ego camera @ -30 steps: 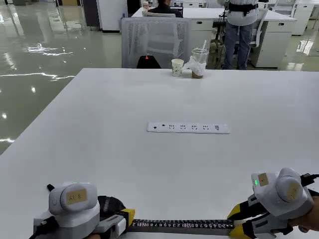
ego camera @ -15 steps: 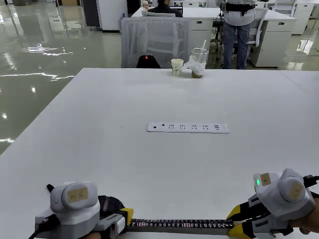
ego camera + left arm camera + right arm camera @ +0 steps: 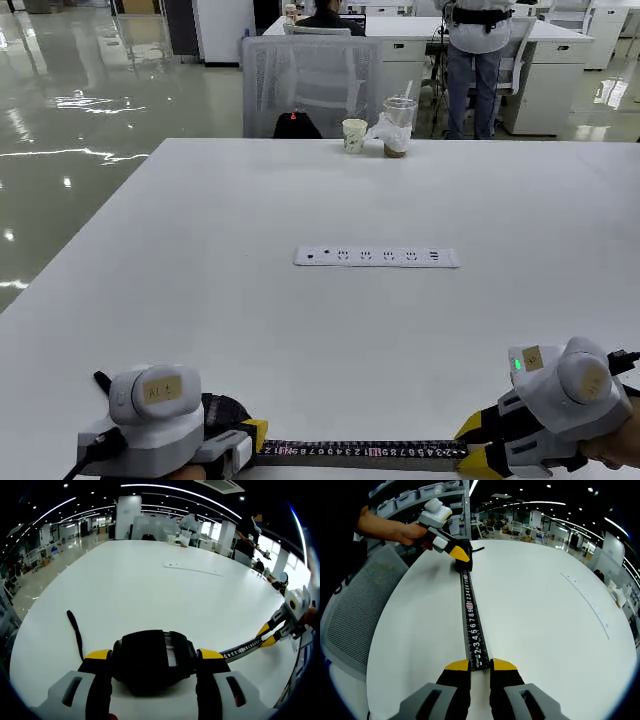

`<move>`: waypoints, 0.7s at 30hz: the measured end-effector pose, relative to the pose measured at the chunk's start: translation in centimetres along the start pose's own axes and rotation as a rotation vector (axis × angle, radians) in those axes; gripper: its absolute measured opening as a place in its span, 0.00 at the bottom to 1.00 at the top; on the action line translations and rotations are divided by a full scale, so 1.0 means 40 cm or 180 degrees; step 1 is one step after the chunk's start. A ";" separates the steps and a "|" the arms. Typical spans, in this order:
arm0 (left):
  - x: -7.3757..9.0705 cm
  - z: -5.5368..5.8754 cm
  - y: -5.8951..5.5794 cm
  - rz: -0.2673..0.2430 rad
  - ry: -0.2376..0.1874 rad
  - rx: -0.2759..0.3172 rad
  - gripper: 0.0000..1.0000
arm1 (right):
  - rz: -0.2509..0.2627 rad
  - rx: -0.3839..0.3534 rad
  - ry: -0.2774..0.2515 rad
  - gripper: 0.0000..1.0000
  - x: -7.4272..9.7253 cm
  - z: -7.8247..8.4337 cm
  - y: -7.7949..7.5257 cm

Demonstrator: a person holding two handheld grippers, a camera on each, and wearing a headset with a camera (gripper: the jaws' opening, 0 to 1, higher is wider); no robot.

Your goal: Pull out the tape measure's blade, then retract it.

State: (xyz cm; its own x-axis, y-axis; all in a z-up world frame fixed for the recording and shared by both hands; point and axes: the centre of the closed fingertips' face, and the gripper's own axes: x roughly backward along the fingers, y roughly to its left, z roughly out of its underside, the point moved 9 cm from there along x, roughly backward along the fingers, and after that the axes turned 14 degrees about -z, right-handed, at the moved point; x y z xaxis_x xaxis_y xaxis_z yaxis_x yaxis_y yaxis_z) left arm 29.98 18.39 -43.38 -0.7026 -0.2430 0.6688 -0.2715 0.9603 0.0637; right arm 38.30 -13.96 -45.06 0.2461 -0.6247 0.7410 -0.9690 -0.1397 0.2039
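While the blade [image 3: 365, 451] lies drawn out flat along the near edge of the desk [image 3: 300, 340], numbers facing up, the left gripper [image 3: 250, 440] has its jaws clenched on the black tape measure case [image 3: 152, 662], one yellow tip on each side. Jaws of the right gripper [image 3: 480, 665] are pinched on the blade's free end. Case and blade end are well apart. The wrist strap [image 3: 75, 630] lies loose on the desk beside the case. A white power strip [image 3: 377, 257] sits mid-desk, apart from both grippers. A paper cup [image 3: 355, 134] and a plastic cup [image 3: 398, 125] stand at the far edge.
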 end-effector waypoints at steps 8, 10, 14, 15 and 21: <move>0.000 0.000 -0.001 -0.0025 0.0003 -0.0020 0.63 | -0.0002 0.0001 0.0010 0.10 0.000 0.000 0.000; 0.000 -0.001 -0.001 -0.0034 0.0020 -0.0035 0.62 | 0.0000 0.0004 0.0012 0.10 0.001 0.001 -0.001; 0.001 -0.001 -0.002 -0.0048 0.0043 -0.0049 0.61 | -0.0001 0.0001 0.0016 0.10 0.001 0.001 0.000; 0.001 -0.001 -0.002 -0.0050 0.0039 -0.0062 0.61 | -0.0002 0.0004 0.0017 0.10 0.001 0.002 0.000; 0.001 -0.002 -0.001 -0.0061 0.0037 -0.0101 0.59 | -0.0003 0.0002 0.0016 0.10 0.002 0.002 -0.001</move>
State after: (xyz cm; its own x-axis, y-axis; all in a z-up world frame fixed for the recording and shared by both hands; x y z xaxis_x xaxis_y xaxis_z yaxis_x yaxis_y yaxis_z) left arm 30.00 18.35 -43.30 -0.6897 -0.2601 0.6758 -0.2638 0.9594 0.1000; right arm 38.35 -14.06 -45.08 0.2471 -0.6207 0.7441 -0.9687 -0.1407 0.2043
